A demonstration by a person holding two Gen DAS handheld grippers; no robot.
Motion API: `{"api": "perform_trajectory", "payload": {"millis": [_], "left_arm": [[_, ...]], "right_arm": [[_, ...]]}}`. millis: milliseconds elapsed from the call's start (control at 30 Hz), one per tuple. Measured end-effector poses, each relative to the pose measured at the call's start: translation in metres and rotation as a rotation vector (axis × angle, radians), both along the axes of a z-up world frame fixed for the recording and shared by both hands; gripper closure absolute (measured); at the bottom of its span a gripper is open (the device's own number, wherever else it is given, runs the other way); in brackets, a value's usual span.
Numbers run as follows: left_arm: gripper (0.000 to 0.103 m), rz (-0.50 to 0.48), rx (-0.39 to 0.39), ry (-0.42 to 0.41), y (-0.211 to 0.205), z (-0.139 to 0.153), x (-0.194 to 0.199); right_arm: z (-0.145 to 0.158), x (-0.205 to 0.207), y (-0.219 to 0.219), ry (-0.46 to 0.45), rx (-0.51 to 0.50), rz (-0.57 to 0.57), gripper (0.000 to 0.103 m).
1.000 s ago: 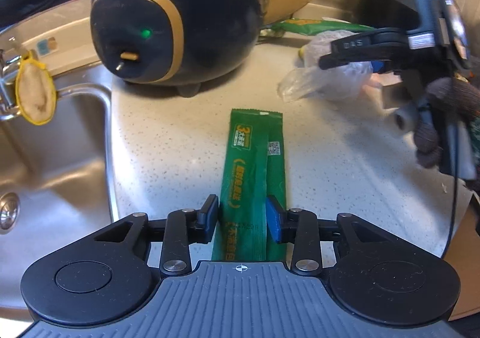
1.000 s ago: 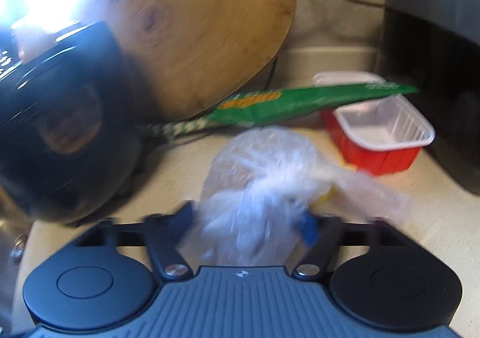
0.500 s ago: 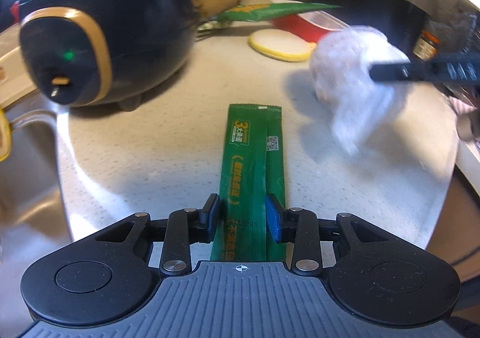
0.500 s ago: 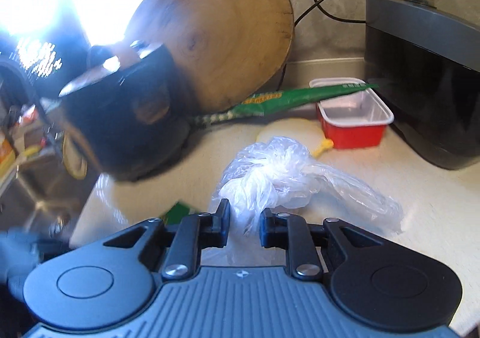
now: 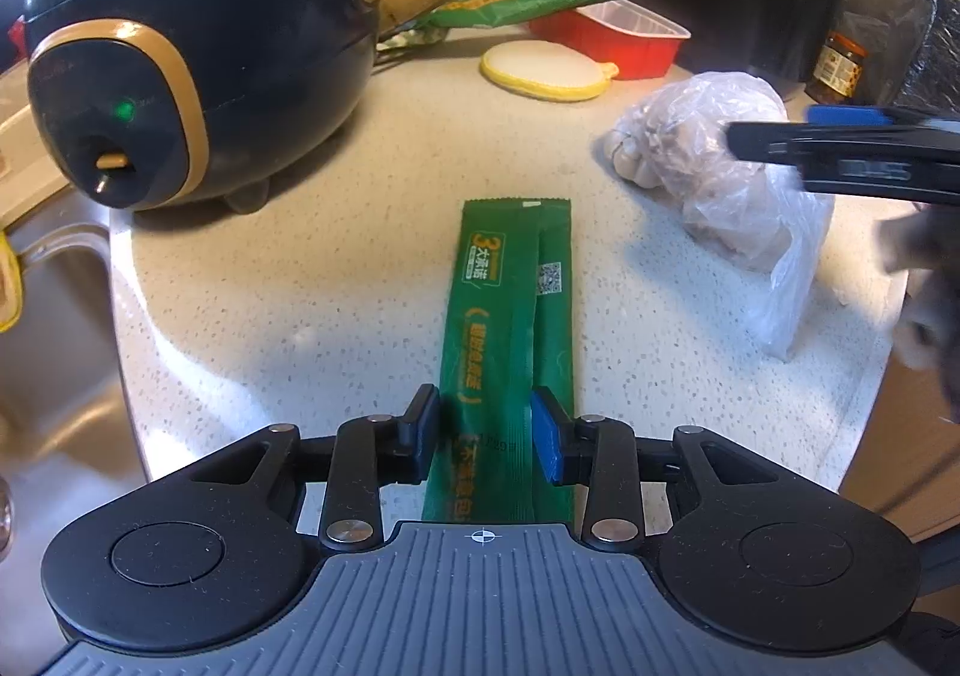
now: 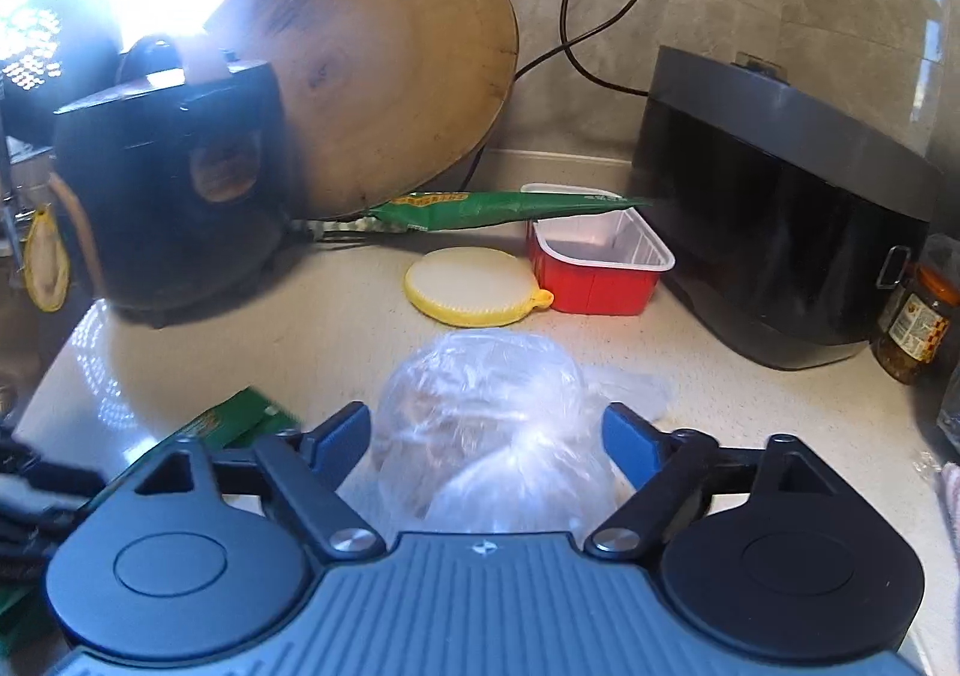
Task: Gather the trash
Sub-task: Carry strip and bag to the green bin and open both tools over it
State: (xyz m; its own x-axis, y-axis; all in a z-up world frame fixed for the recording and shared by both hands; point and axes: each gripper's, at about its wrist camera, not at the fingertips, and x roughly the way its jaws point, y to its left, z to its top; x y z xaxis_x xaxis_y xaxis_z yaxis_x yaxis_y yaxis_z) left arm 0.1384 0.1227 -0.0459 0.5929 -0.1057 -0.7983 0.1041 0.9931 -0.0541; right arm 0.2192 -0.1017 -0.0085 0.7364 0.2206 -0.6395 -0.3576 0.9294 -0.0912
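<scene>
A long green snack packet (image 5: pixel 504 316) sticks out forward from my left gripper (image 5: pixel 486 430), which is shut on its near end, above the speckled counter (image 5: pixel 360 268). The packet's far corner also shows in the right wrist view (image 6: pixel 240 421). A crumpled clear plastic bag (image 6: pixel 480 406) lies on the counter between the fingers of my right gripper (image 6: pixel 486 430). Its jaws are opening and stand wide, with gaps on both sides of the bag. In the left wrist view the bag (image 5: pixel 708 147) sits to the right, with the right gripper's fingers (image 5: pixel 840 159) reaching over it.
A black rice cooker (image 5: pixel 198 45) stands at the left by the sink (image 5: pixel 54 346). Behind are a wooden board (image 6: pixel 390 75), a second green bag (image 6: pixel 510 205), a red tray (image 6: pixel 600 268), a yellow pad (image 6: pixel 471 286), a dark appliance (image 6: pixel 780 232) and a jar (image 6: pixel 915 328).
My right gripper closed on the plastic bag, carried it back across the counter, and has now opened around it. My left gripper rolled a little, with the green packet still in it.
</scene>
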Motion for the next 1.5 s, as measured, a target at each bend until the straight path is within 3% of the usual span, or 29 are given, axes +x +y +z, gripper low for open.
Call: {"api": "perform_trajectory", "payload": {"millis": [133, 167, 200, 233, 267, 300, 367, 467, 567, 800, 900, 1033, 1233, 1333, 1500], "left_arm": [[0.065, -0.025, 0.004, -0.012, 0.001, -0.001, -0.002], [0.065, -0.027, -0.003, -0.016, 0.002, -0.001, -0.003], [0.065, -0.025, -0.016, -0.021, 0.004, -0.001, -0.004], [0.067, -0.011, -0.041, -0.025, 0.007, -0.002, -0.005], [0.069, 0.009, -0.077, -0.028, 0.012, -0.002, -0.006], [0.07, 0.026, -0.11, -0.027, 0.017, -0.002, -0.007], [0.078, 0.047, -0.161, -0.033, 0.024, -0.001, -0.008], [0.082, 0.044, -0.188, -0.052, 0.028, 0.001, -0.01], [0.084, -0.012, -0.183, -0.077, 0.025, 0.006, -0.009], [0.086, -0.21, -0.206, -0.15, -0.01, 0.031, 0.005], [0.086, -0.345, -0.239, -0.148, -0.042, 0.043, 0.012], [0.086, -0.57, -0.303, -0.057, -0.1, 0.044, 0.017], [0.086, -0.876, -0.256, 0.112, -0.203, 0.011, -0.001], [0.086, -0.96, -0.212, 0.175, -0.249, -0.014, -0.009], [0.084, -0.983, -0.112, 0.271, -0.3, -0.07, -0.007]], "right_arm": [[-0.026, 0.024, 0.007, 0.115, 0.023, -0.048, 0.017], [-0.026, 0.025, 0.005, 0.143, 0.062, -0.048, 0.024], [-0.023, 0.025, 0.002, 0.17, 0.107, -0.036, 0.047], [-0.019, 0.025, 0.0, 0.191, 0.142, -0.023, 0.061], [-0.012, 0.025, -0.002, 0.196, 0.17, -0.018, 0.073], [-0.006, 0.023, -0.005, 0.184, 0.196, -0.019, 0.077], [0.009, 0.016, -0.009, 0.136, 0.205, -0.024, 0.079], [0.036, 0.001, -0.021, 0.07, 0.258, -0.042, 0.08], [0.062, -0.018, -0.041, 0.0, 0.312, -0.073, 0.08], [0.082, -0.068, -0.088, -0.099, 0.253, -0.24, 0.08], [0.075, -0.095, -0.109, -0.109, 0.209, -0.355, 0.08], [0.062, -0.133, -0.144, -0.093, 0.189, -0.538, 0.08], [0.032, -0.204, -0.198, -0.048, 0.166, -0.842, 0.08], [0.011, -0.239, -0.22, 0.006, 0.162, -0.97, 0.08], [-0.035, -0.278, -0.239, 0.125, 0.195, -1.128, 0.08]]}}
